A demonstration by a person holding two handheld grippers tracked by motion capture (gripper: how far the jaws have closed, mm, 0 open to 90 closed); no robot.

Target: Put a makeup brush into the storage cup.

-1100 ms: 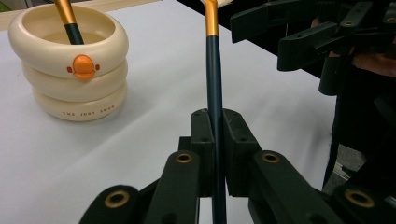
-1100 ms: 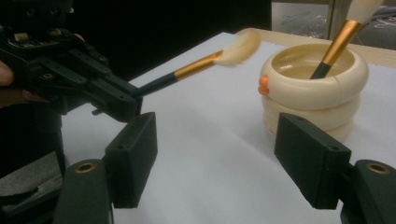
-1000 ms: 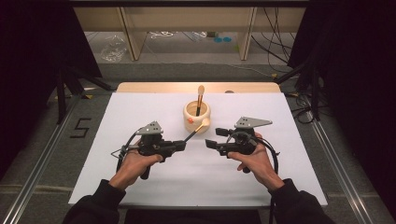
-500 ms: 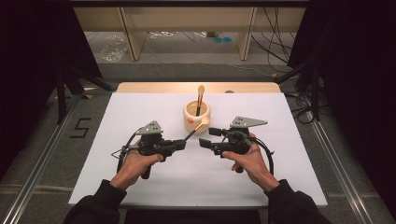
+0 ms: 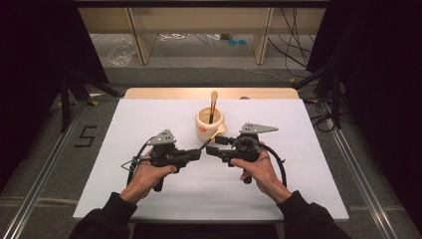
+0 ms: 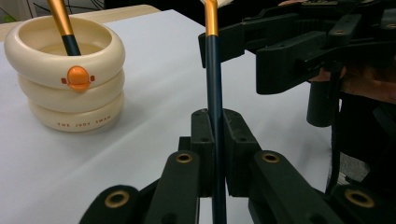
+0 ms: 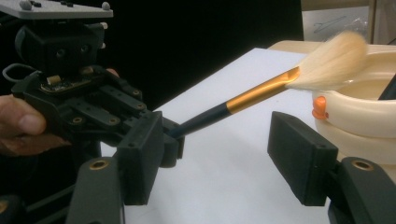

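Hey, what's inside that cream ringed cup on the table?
A brush stands in the cream cup, its dark-and-gold handle leaning on the rim with the tip pointing up. The cup's wall hides the lower end and the bottom.

The table (image 5: 149, 119) is white on top, with a pale wood strip along its far edge. The cup (image 6: 65, 74) near the middle is cream, ringed, with an orange knob on its side and small dark lettering low down. Both grippers, left (image 5: 195, 154) and right (image 5: 211, 149), are black with grey top plates. The brush (image 7: 261, 93) has a dark blue handle, a gold ferrule and pale cream bristles. A second brush (image 5: 213, 107) in the cup shows gold over dark. The sleeves (image 5: 107, 219) are black.
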